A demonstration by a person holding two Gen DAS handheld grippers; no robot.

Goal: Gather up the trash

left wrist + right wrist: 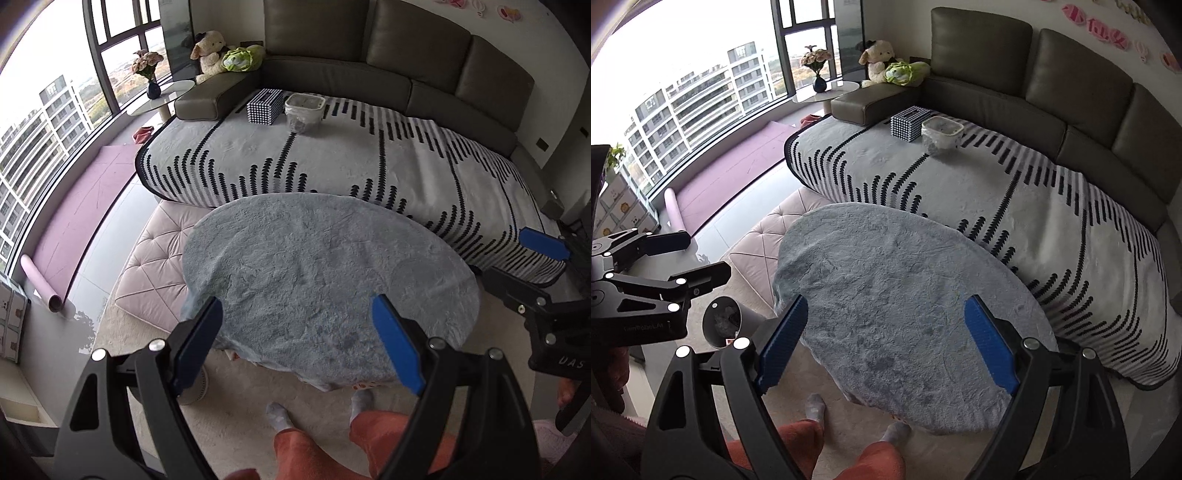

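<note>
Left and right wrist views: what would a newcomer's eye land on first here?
The oval table under a fluffy grey-blue cover fills the centre, framed by the open, empty blue-padded left gripper and right gripper. Behind it, a curved grey sofa carries a black-and-white patterned blanket, with a beaded tissue box and a small lined bin side by side on it. At far left, big windows show apartment blocks.

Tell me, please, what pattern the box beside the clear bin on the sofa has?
Black with a grid of white dots on the box, clearest in the left wrist view.
</note>
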